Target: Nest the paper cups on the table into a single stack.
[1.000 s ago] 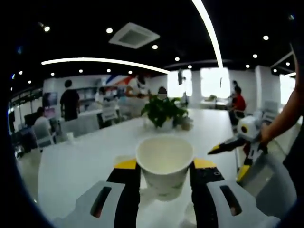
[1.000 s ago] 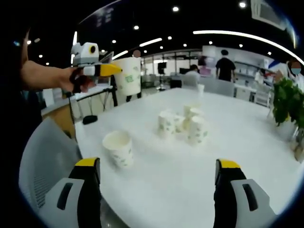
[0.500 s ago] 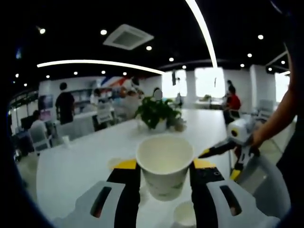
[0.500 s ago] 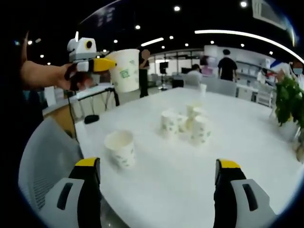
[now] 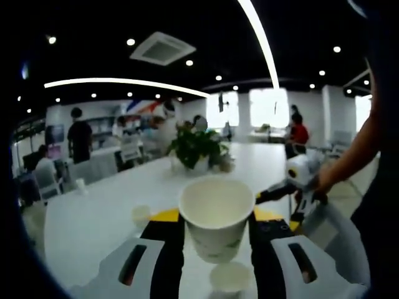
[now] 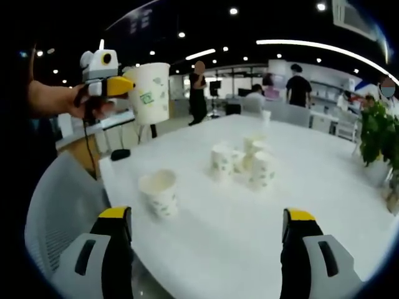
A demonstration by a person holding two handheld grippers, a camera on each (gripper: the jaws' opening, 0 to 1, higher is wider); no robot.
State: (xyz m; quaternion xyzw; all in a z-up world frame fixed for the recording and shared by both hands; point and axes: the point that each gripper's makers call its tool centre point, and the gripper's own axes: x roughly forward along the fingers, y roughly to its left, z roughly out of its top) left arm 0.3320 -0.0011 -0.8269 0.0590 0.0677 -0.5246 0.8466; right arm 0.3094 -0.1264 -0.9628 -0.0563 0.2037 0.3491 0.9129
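Left claw point(image 5: 216, 219) around smooth tapered paper cup point(image 5: 216, 217)

Green print on held cup point(image 6: 148, 92), perhaps lettering, unreadable.

White paper cup point(image 5: 216, 215) upright, lifted, single cup point(image 6: 159, 193) on table, cup cluster point(image 6: 244, 162) beyond

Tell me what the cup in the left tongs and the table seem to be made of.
The held cup looks like thin paper: matte off-white wall, rolled rim, a faint green print on the side. The table looks like a smooth white laminate or painted board with a slight sheen; its core cannot be told. The left tongs are shut on the cup.
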